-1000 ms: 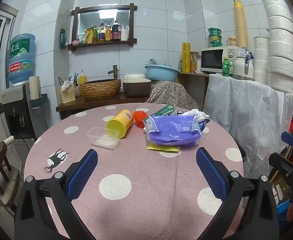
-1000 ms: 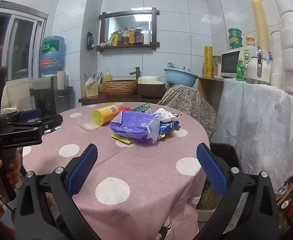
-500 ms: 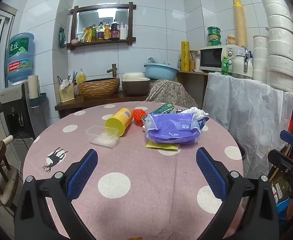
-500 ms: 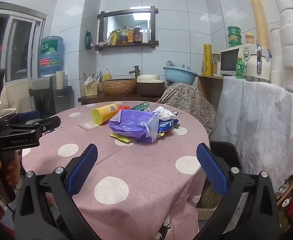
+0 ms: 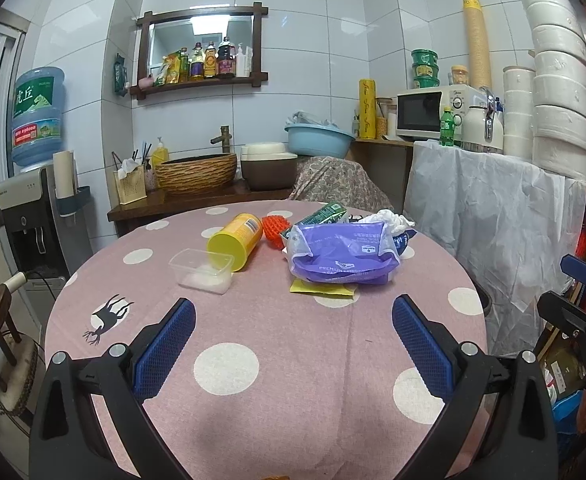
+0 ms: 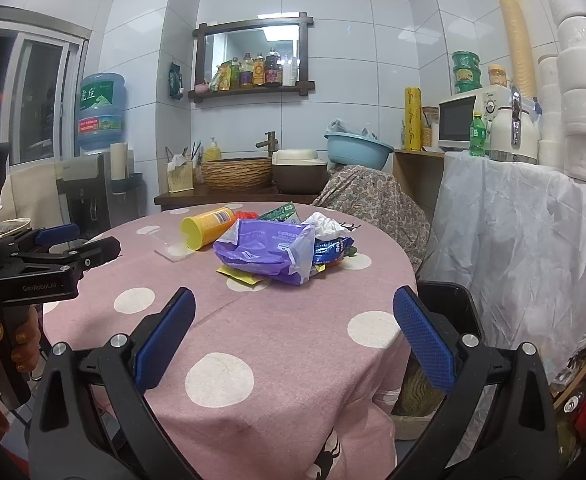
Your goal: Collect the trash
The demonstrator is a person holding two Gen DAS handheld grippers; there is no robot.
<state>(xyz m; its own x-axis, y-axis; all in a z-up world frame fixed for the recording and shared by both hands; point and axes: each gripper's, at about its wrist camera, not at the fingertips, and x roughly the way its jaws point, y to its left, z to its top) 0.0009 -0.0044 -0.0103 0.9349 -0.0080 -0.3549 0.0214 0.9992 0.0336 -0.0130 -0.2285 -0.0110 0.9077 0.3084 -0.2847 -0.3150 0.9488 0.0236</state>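
Note:
Trash lies on the far half of a round pink dotted table point(image 5: 277, 360): a purple plastic pack point(image 5: 343, 258) over a yellow sachet point(image 5: 321, 289), a yellow canister on its side point(image 5: 235, 242), a clear plastic tub point(image 5: 202, 270), an orange mesh ball point(image 5: 274, 230), a green wrapper point(image 5: 325, 214) and a white crumpled tissue point(image 5: 393, 220). My left gripper point(image 5: 293, 340) is open and empty above the near table. My right gripper point(image 6: 293, 326) is open and empty at the table's right front; the purple pack point(image 6: 269, 250) lies ahead of it. A black bin point(image 6: 447, 308) stands beside the table.
A wooden counter with a woven basket point(image 5: 197, 172) and a brown pot stands behind the table. A water dispenser point(image 5: 33, 216) is at the left. A white-draped shelf point(image 5: 493, 208) with a microwave is at the right. A covered chair point(image 6: 373, 200) stands behind the table.
Both grippers have drifted slightly back and up from the table; the trash pile sits a little higher in both views. Both stay open and empty.

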